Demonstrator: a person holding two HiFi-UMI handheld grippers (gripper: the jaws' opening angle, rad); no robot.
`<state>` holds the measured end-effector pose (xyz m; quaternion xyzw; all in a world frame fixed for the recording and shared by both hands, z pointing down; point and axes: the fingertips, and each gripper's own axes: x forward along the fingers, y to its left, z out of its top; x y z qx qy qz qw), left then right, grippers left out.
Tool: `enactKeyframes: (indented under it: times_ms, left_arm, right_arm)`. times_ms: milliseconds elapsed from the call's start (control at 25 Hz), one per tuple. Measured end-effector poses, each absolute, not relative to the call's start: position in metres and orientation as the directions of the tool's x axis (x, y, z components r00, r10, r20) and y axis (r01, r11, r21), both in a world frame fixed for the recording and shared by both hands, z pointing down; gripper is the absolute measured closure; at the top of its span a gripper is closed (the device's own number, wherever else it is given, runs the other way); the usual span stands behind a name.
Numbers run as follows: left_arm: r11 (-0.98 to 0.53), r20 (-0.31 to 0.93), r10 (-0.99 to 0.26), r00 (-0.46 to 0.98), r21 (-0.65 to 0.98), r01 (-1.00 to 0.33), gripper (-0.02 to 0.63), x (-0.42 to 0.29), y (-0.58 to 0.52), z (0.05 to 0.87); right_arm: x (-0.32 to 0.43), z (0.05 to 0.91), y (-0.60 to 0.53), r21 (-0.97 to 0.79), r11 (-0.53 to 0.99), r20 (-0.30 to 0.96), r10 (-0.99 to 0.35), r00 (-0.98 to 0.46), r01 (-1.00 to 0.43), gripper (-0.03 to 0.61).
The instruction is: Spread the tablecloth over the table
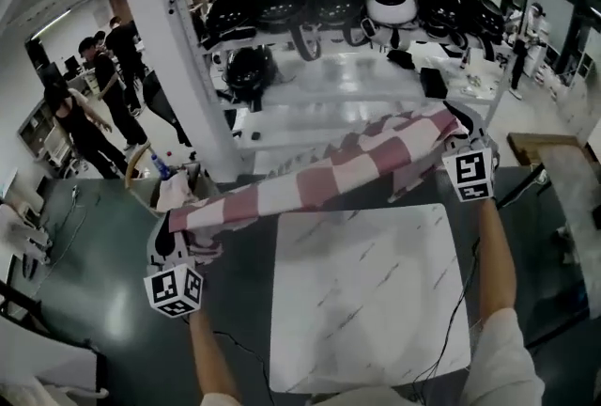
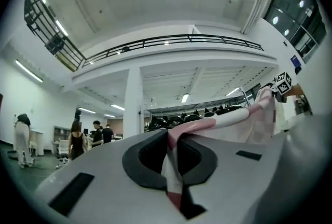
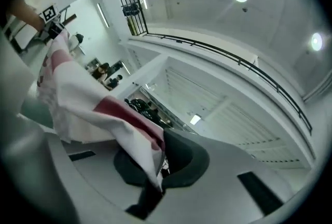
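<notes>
A red-and-white checked tablecloth point(image 1: 329, 171) hangs in the air, stretched between my two grippers beyond the far edge of a white marble table point(image 1: 366, 291). My left gripper point(image 1: 180, 235) is shut on the cloth's left end, off the table's left side. My right gripper point(image 1: 462, 133) is shut on the other end, higher up past the table's far right corner. In the left gripper view the tablecloth point(image 2: 174, 166) is pinched between the dark pads point(image 2: 148, 158) and runs away to the right. In the right gripper view the tablecloth point(image 3: 104, 114) hangs off to the left from the pinch.
A white pillar point(image 1: 178, 47) rises left of the cloth. Behind it stand white shelves point(image 1: 376, 75) with several black and white helmets point(image 1: 390, 0). People point(image 1: 89, 103) stand at the far left. A wooden bench point(image 1: 549, 155) is at the right. The floor point(image 1: 84, 273) is dark green.
</notes>
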<state>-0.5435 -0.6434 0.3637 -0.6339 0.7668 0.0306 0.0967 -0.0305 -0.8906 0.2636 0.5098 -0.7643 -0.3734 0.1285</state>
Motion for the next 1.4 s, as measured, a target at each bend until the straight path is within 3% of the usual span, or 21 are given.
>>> enactKeyframes:
  times_ms: [200,440,840,1400]
  left_arm:
    - [0.069,-0.115,-0.992,-0.051,-0.164,-0.984,0.588,-0.451,-0.7,0.387]
    - [0.03,-0.045,-0.999,-0.021,-0.191,-0.981,0.588,-0.396,-0.697,0.42]
    - [0.036,0.079,-0.995,-0.061,-0.283,-0.958,0.588,-0.373,-0.615,0.47]
    - [-0.018,0.129,-0.991,-0.025,-0.32,-0.947,0.588,-0.367,-0.424,0.517]
  right_arm:
    - [0.112,0.298,-0.858,0.75,0.112,-0.129,-0.942,-0.31,-0.652,0.565]
    - [0.185,0.386,-0.799,0.776,0.206,0.048,-0.962,-0.27,-0.597,0.565]
    - [0.211,0.475,-0.709,0.723,0.318,0.193,-0.946,-0.262,-0.614,0.565]
    - [0.215,0.555,-0.517,0.641,0.365,0.331,-0.925,-0.186,-0.675,0.565]
